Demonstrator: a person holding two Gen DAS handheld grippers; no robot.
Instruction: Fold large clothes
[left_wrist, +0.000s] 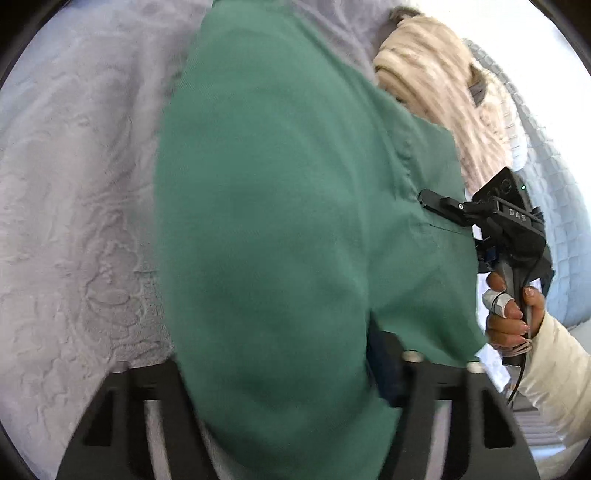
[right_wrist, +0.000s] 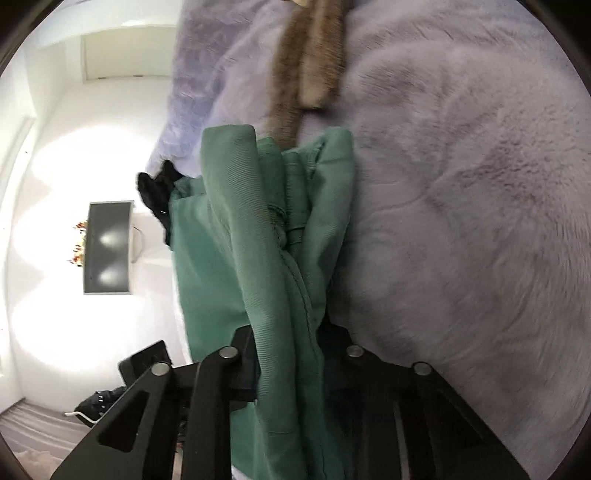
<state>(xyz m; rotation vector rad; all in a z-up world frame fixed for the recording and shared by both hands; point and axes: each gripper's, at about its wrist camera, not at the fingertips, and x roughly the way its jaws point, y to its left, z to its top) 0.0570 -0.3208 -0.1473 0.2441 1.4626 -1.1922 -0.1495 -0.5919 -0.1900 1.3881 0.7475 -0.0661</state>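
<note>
Right wrist view: bunched green garment (right_wrist: 258, 236) is clamped in the right tool (right_wrist: 291, 354) above the bed (right_wrist: 461, 206); left tool (left_wrist: 280, 373) likewise grips it. Folding is judged barely begun.

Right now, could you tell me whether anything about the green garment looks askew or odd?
Yes. The green cotton garment is bunched into rope-like ridges between the right tongs, not flat on the lilac plush blanket. The left tongs also grip it.
</note>
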